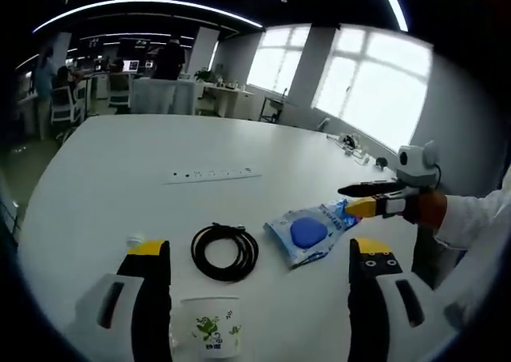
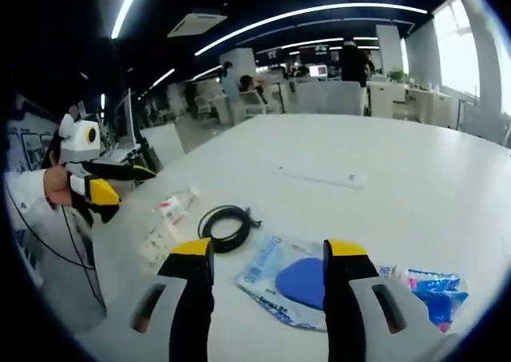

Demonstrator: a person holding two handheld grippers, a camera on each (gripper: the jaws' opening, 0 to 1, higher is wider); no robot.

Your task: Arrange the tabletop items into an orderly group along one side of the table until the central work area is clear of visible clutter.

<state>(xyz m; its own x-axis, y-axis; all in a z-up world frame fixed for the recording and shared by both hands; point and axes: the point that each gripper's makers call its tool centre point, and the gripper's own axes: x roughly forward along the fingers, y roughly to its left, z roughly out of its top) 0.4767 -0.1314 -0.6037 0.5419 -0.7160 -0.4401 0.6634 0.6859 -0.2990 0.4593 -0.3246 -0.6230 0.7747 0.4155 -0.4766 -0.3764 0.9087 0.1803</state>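
Observation:
My left gripper [image 1: 259,250] is open above the near table edge. A coiled black cable [image 1: 225,252] lies between its fingers, and a white paper cup with green print [image 1: 209,334] stands just below. A clear packet holding a blue disc [image 1: 307,232] lies to the right. My right gripper [image 1: 347,200] reaches that packet's far corner from the right, jaws apart. In the right gripper view, the right gripper [image 2: 267,246] is open astride the blue-disc packet [image 2: 291,286]. The cable [image 2: 227,222] lies beyond, and the left gripper [image 2: 132,182] is at the left, held by a hand.
A small bottle [image 2: 174,205] lies left of the cable, with a whitish item [image 2: 156,242] beside it. A blue and pink wrapper [image 2: 435,290] lies at the right. A white power strip [image 1: 211,173] sits mid-table on the white table [image 1: 120,154]. Desks, chairs and people stand beyond.

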